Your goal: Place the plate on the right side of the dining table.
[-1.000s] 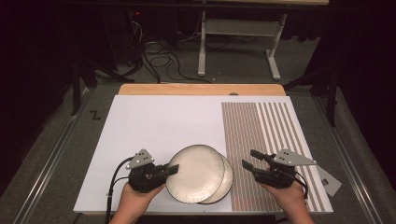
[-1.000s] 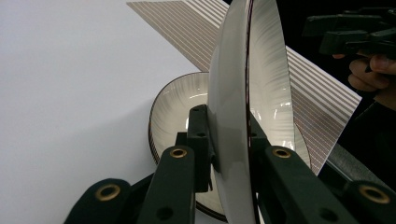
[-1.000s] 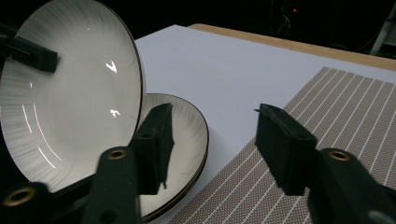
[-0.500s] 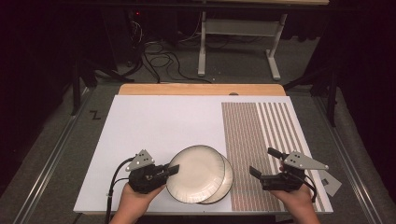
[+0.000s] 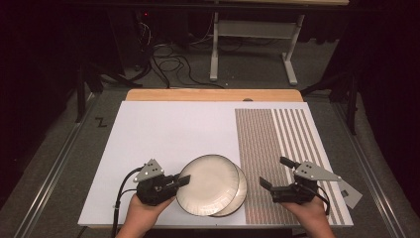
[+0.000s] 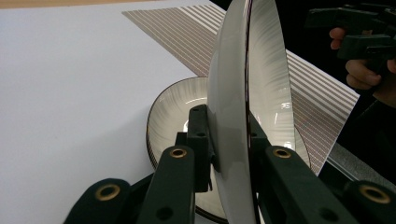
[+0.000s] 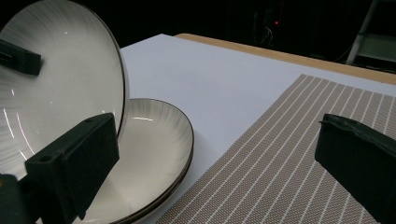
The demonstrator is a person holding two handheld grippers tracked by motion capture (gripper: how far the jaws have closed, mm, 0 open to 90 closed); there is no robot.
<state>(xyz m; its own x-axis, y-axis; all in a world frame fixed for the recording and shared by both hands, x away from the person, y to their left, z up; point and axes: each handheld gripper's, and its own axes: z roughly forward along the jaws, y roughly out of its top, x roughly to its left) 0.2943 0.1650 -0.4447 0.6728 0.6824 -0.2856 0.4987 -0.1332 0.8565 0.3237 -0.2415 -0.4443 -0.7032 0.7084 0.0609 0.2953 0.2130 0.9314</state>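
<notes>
Two cream plates with dark rims sit at the front of the white board [image 5: 173,134]. My left gripper [image 5: 182,182] is shut on the left rim of the upper plate [image 5: 208,183], which is tilted up off the lower plate [image 5: 241,187]. In the left gripper view the upper plate [image 6: 238,93] stands edge-on between the jaws, with the lower plate [image 6: 173,112] flat beneath. My right gripper [image 5: 276,172] rests over the striped placemat [image 5: 282,144]; its jaws have just been opening and stand wide with nothing between them. The right gripper view shows both the upper plate [image 7: 60,79] and the lower plate [image 7: 149,140] to its left.
A wooden table edge [image 5: 213,94] runs along the back of the board. A grey flat piece [image 5: 352,194] lies off the placemat's right side. Cables and a metal stand [image 5: 252,29] occupy the dark floor behind.
The right gripper's jaws have spread from partly closed to wide open. The left gripper and its plate have not moved.
</notes>
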